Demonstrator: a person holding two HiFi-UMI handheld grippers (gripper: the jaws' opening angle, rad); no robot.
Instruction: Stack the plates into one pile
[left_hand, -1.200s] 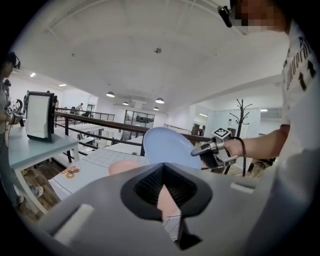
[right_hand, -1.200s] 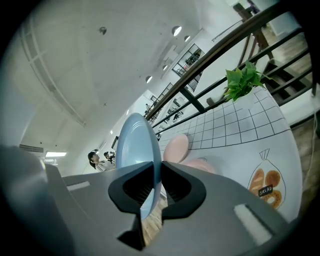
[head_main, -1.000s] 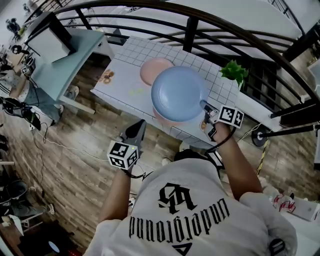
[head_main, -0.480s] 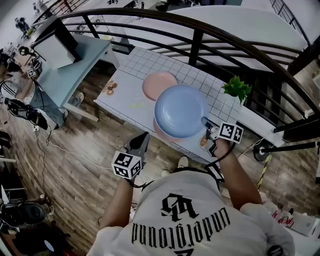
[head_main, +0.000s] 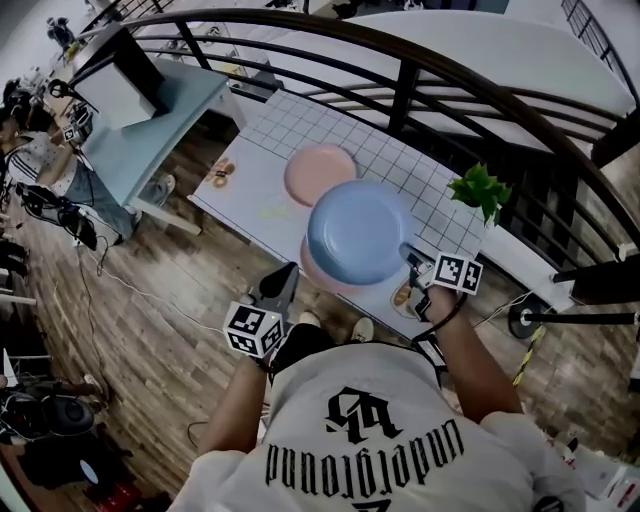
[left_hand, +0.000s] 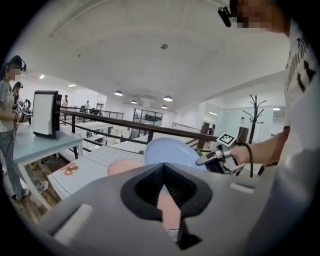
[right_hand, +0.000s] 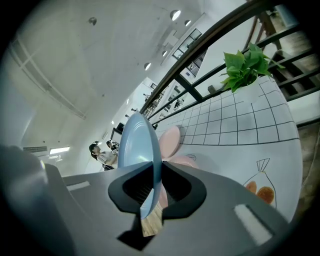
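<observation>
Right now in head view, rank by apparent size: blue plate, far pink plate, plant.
Largest: blue plate, but held up nearer the camera.
Then far pink plate, partly covered by the blue one.
Smallest: plant, narrowly.

Our white short-sleeved T-shirt bears black lettering across the back. The grey left tool and right tool each carry a white cube of black square markers, and a dark cord loops behind the right one.

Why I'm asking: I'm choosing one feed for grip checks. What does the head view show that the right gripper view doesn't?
Head view only: the left gripper, beside the table's near edge. Right gripper view only: the right gripper seen close, clamped on the rim of the blue plate. Both: the blue plate, pink plates, plant and gridded table.
</observation>
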